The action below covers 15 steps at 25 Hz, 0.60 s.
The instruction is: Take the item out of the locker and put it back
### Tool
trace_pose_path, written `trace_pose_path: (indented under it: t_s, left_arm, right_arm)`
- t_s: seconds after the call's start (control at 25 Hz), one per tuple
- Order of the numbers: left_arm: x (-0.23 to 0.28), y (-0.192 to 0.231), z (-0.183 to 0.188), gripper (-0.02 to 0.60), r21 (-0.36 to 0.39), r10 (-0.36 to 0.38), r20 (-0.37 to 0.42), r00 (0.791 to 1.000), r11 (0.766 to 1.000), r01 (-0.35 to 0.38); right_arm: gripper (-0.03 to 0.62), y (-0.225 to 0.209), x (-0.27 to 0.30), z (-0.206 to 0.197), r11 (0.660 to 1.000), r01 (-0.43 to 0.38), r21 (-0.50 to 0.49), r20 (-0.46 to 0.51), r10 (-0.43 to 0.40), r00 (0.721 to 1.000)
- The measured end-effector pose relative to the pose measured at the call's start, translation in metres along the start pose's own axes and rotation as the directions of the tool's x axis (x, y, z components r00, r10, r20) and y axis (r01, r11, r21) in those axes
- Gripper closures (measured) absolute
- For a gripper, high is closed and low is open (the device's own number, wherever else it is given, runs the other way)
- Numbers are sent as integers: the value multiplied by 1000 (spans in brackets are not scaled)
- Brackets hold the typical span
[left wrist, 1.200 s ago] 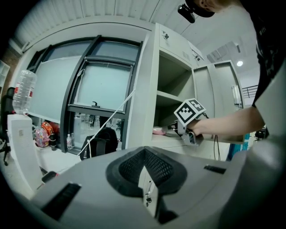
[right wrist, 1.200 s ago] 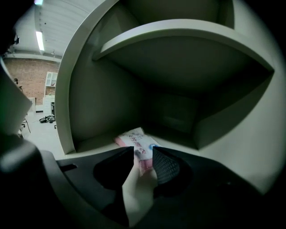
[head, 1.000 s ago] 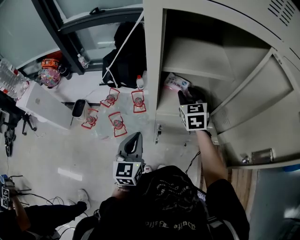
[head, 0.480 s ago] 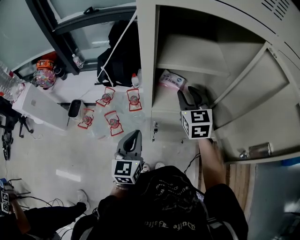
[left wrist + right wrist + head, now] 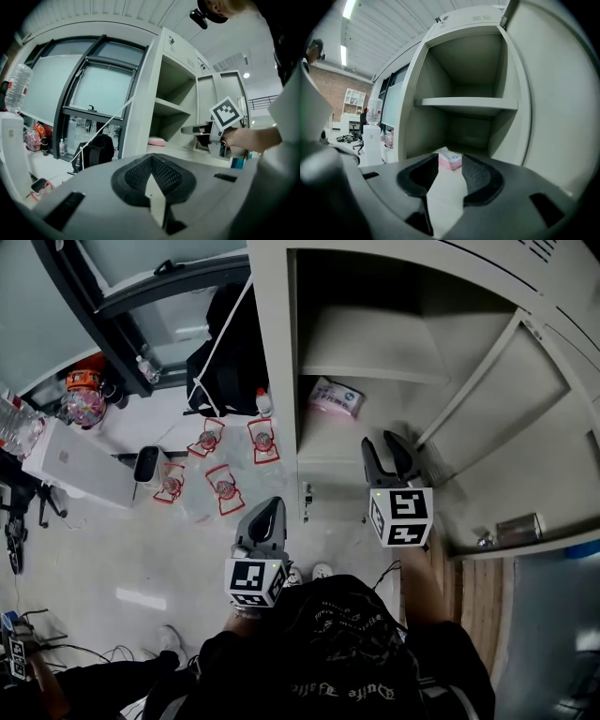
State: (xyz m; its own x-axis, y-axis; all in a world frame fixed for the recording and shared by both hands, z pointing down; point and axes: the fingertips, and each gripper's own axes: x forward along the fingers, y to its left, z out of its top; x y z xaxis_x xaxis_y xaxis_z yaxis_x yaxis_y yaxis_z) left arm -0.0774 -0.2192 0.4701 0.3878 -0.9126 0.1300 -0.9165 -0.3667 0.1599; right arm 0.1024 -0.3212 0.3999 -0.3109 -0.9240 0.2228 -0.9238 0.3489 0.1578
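A pink-and-white pack (image 5: 336, 397) lies flat on the floor of the open grey locker (image 5: 366, 343), under its shelf. It also shows in the left gripper view (image 5: 157, 141) and in the right gripper view (image 5: 450, 160). My right gripper (image 5: 382, 442) hangs in front of the locker's opening, pointing in, apart from the pack. It is open with nothing between its fingers (image 5: 476, 176). My left gripper (image 5: 270, 510) is held low to the left of the locker, over the floor. Its pads (image 5: 133, 174) meet at the tip with nothing in them.
The locker door (image 5: 525, 427) stands swung open at the right. A black backpack (image 5: 220, 352) leans under the window to the left. Several red-trimmed bags (image 5: 225, 488) and a white box (image 5: 75, 460) lie on the floor. Another person (image 5: 47, 681) crouches at the bottom left.
My right gripper has drawn back out of the locker, away from the pack, which stays on the locker floor. The left gripper has kept its place.
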Motion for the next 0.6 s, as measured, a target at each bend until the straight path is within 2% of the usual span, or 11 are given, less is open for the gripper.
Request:
trace_pose_path:
  t_s: [0.6]
  left_arm:
    - [7,-20,-4,574,28,-51,-8,999,998,51]
  right_arm:
    - [437,13,-55,-49,993,33,113,28,-37,999]
